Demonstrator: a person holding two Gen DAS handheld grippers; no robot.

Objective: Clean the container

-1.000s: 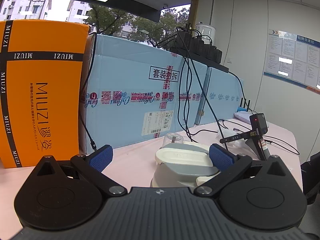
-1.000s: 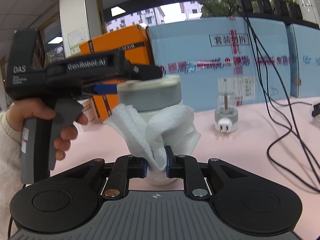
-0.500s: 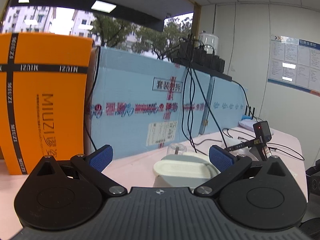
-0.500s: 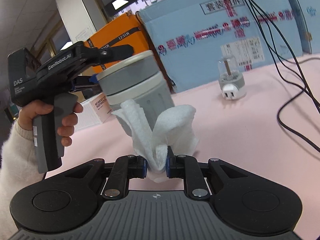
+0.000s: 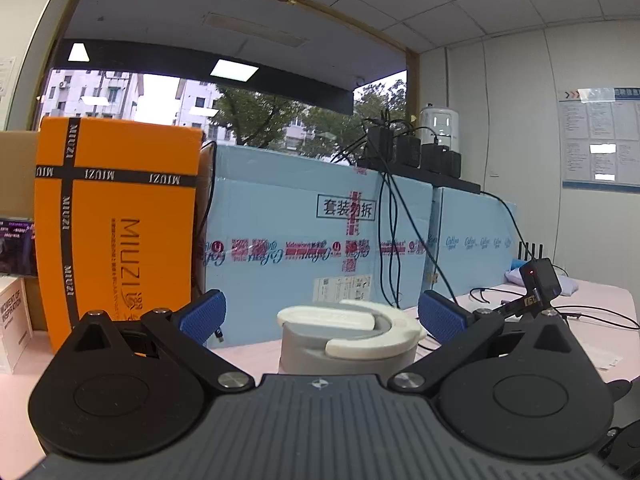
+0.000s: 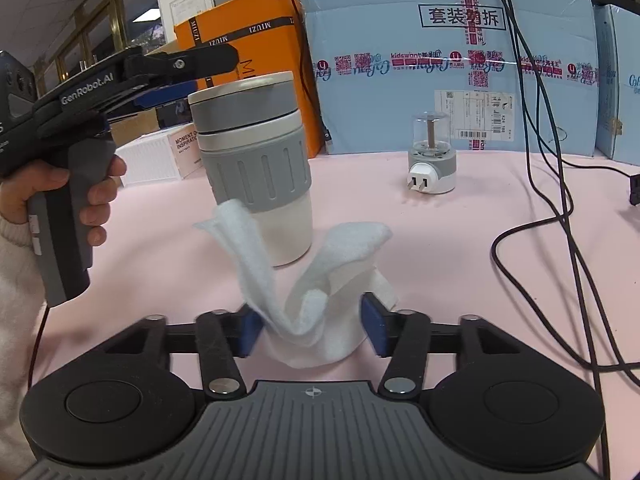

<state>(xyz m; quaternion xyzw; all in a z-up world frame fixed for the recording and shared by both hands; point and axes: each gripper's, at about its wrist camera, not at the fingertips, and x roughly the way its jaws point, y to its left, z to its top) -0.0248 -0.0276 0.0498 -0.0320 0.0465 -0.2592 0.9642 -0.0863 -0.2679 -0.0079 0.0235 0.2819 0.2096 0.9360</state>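
The container (image 6: 256, 168), a grey-and-white lidded cup, stands upright on the pink table (image 6: 460, 240), and everything here sits around it. Just in front of it, the right gripper (image 6: 312, 330) is opening its jaws; the white cloth (image 6: 312, 292) sits crumpled between the blue pads, which stand clear of it on the right side. The left gripper (image 5: 322, 314) is spread wide, its fingers flanking the container's lid (image 5: 352, 326) without touching. A person's hand (image 6: 60, 196) holds that gripper's handle, left of the container. To its right stands a small plug-in device (image 6: 432, 160); behind it, orange (image 6: 240, 40) and blue boxes (image 6: 440, 60).
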